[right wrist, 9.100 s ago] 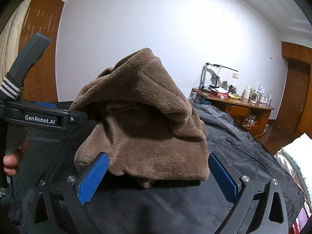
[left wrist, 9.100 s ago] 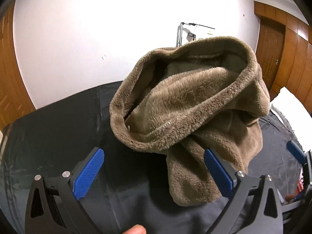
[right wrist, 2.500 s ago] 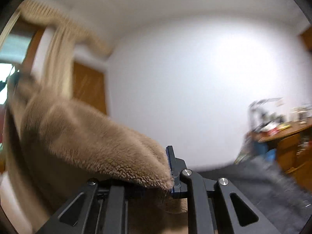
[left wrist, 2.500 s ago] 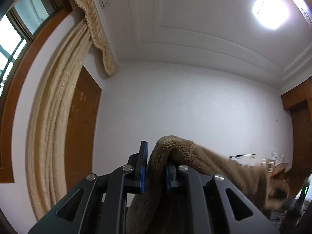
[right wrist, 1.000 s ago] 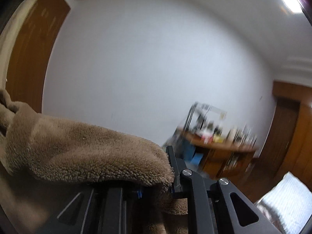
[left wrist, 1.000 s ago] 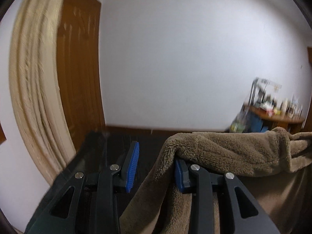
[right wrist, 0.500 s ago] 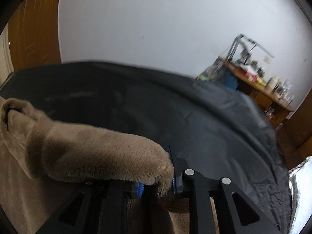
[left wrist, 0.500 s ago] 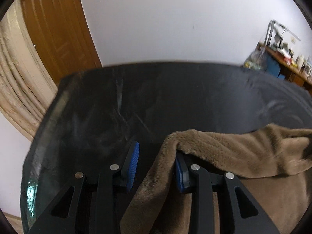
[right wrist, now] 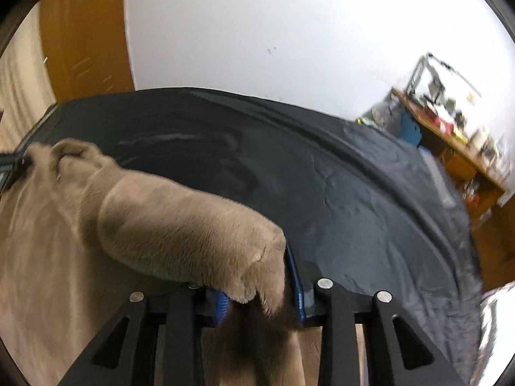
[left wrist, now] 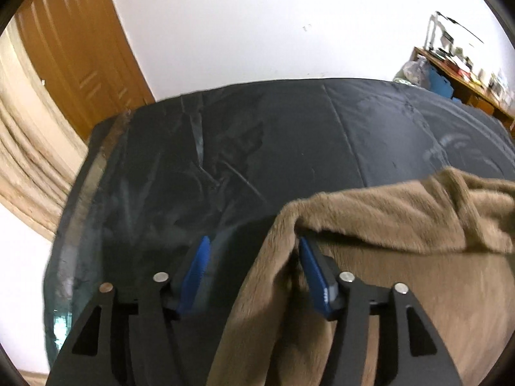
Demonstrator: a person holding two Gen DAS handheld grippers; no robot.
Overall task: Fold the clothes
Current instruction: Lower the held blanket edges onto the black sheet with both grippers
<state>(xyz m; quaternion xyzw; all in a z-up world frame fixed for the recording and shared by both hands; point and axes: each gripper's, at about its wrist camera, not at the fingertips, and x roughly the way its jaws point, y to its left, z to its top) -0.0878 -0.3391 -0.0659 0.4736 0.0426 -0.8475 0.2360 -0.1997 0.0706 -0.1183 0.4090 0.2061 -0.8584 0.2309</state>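
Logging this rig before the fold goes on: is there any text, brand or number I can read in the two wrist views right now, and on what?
None can be read.
Items on the wooden desk against the far wall: blurred, nothing legible.
Brown fleece garment: no tag or label shows.
Dark sheet, left tongs, right tongs: no markings visible.

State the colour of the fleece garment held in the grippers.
Plain light brown fleece garment, no pattern; it shows best in the right wrist view.
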